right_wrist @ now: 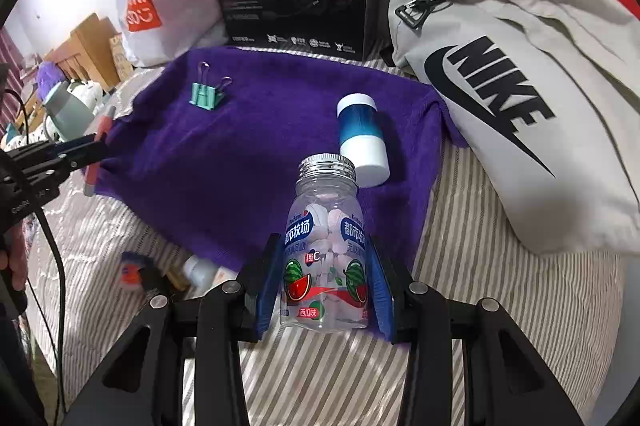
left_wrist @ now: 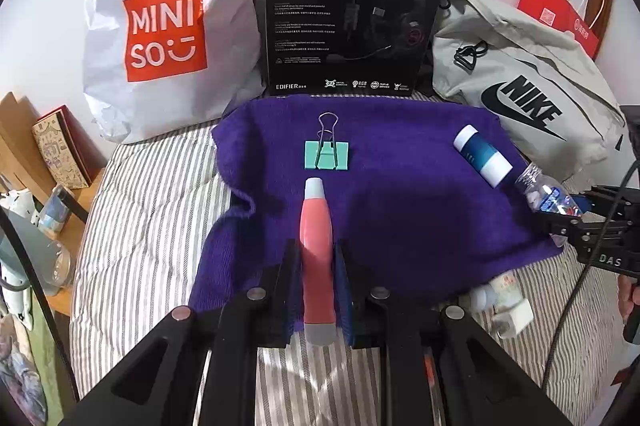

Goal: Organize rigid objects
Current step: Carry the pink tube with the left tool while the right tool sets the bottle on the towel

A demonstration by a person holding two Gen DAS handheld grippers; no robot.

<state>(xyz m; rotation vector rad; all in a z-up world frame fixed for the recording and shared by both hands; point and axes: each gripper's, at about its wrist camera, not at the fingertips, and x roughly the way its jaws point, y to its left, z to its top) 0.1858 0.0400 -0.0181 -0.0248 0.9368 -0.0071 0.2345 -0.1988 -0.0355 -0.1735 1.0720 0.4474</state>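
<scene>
Left wrist view is showing the pink tube (left_wrist: 318,246) sitting between the left gripper (left_wrist: 318,258) fingers, which are closing on its lower half; its pale cap is pointing toward the mint binder clip (left_wrist: 327,154) lying just ahead on the purple towel (left_wrist: 400,226). In the right wrist view the right gripper (right_wrist: 324,282) is gripping the clear candy bottle (right_wrist: 326,246) between its blue pads, the bottle's threaded neck reaching toward the blue and white bottle (right_wrist: 362,141) lying on its side near the towel's right edge.

Judging by this, the sorting is looking about midway: the clip and the blue and white bottle are already resting on the towel, well apart, while the tube and the candy bottle are being held above its near edge and are not yet set down. A few small items (right_wrist: 192,272) are lying on the striped bed (right_wrist: 500,266) just off the towel's near edge, partly blurred, and probably waiting their turn.

Behind the towel a white shopping bag (left_wrist: 160,25), a black headset box (left_wrist: 348,13) and a grey Nike bag (left_wrist: 532,81) are standing against the wall
</scene>
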